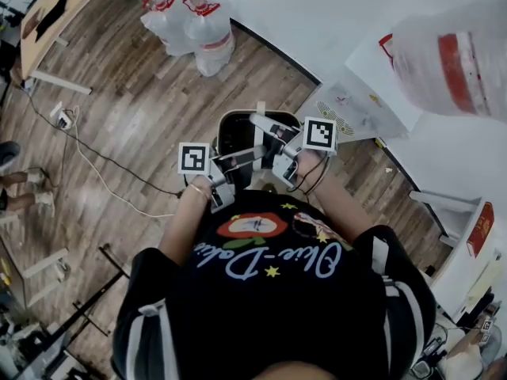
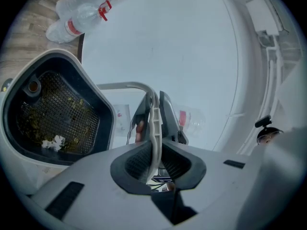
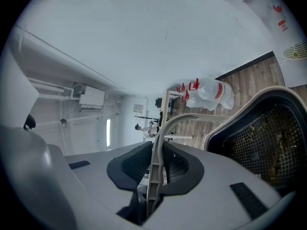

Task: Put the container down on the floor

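Only the head view shows us whole: we stand over the wooden floor (image 1: 135,125), both forearms reaching forward, with the container (image 1: 231,133) hanging just ahead of our chest. From that view we cannot tell whether its base touches the floor. The inside of the container shows only in the two gripper views. In the left gripper view it has a dark mesh liner (image 2: 57,114) with bits of debris in it.

There are two grippers and one container. The left gripper (image 1: 236,163) and the right gripper (image 1: 273,133) meet over the container's near rim, each with one marker cube. Both wrists are held close together and the grippers point roughly level.

In the left gripper view the left gripper's jaws pinch the pale handle (image 2: 153,123), whose strip runs up between the pads and bends over toward the container, which lies to the left. In the right gripper view the right gripper's jaws are likewise pressed onto that handle, with the container to the right.

Beyond the container, by the white wall, lies a cluster of clear bottles (image 1: 190,14) with red labels. There are at least three, and all three views show them. One more big bottle (image 1: 451,62) shows only in the head view, to the container's right. A table (image 1: 55,6) stands beyond the container to the left. Only the right gripper view shows a distant person (image 3: 144,126) and one wall air conditioner (image 3: 91,97).
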A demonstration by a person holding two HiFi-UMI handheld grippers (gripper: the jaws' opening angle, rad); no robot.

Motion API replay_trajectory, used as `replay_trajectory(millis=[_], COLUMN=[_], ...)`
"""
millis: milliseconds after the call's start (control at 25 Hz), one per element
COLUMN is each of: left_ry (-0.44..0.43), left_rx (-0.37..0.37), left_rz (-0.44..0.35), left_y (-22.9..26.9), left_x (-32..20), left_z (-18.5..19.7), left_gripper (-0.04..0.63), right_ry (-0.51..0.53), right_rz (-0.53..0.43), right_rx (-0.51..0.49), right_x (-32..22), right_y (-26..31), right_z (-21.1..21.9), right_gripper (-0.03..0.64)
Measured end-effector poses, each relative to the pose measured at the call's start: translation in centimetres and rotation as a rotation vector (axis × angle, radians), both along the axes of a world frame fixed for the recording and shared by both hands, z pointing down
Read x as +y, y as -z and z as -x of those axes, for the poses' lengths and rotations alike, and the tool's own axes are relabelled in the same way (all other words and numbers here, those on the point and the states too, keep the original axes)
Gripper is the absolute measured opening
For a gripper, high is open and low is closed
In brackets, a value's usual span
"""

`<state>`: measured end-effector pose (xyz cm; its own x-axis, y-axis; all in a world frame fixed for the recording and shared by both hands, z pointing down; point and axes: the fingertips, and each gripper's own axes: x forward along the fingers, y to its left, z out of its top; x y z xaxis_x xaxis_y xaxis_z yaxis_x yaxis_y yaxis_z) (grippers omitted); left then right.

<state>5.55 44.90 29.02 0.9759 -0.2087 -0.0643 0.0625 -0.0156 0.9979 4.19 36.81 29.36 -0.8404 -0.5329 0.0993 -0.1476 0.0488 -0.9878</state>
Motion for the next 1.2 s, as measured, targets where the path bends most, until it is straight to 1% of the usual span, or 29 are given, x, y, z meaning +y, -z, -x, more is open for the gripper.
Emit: replay_trajectory(millis=[120,320,520,720,920,1120,1200], left_ry=[-0.020,-0.063,-0.100,-0.134,-0.158,-0.189,-0.203], left_rx=[0.003,0.023,0.002,0.016,0.009,0.012,0.010], left_rz=[0.005,0.027,0.034,0.041,0.047,0.079,0.081], left_y=[-0.4,-0.3,-0.5,-0.4,-0.6,-1.4,-1.2], left_x=[-2.1,-9.0,-12.4,-15.5,-18.2,-23.9,-24.1], left_z=[0.8,3.4,5.4,7.3,9.5,12.6,12.9], left_gripper=[0.051,0.051,0.051,0.051,0.051,0.051,0.051], right_ry=[-0.025,-0.059,-0.089,-0.119,-0.137,-0.163,-0.174], right_rz=[0.005,0.015,0.011,0.033,0.040,0.076,0.071], right_rx=[0.003,0.006,0.030,0.033,0.050,0.046,0.060], right_x=[-2.1,-9.1,-12.6,-15.7,-18.5,-24.1,-24.3], right_y=[-0.4,-0.3,-0.3,-0.5,-1.0,-2.1,-2.0], right_z=[0.6,2.8,4.5,6.3,8.2,11.2,11.2], right_gripper=[0.058,0.058,0.058,0.058,0.058,0.058,0.058])
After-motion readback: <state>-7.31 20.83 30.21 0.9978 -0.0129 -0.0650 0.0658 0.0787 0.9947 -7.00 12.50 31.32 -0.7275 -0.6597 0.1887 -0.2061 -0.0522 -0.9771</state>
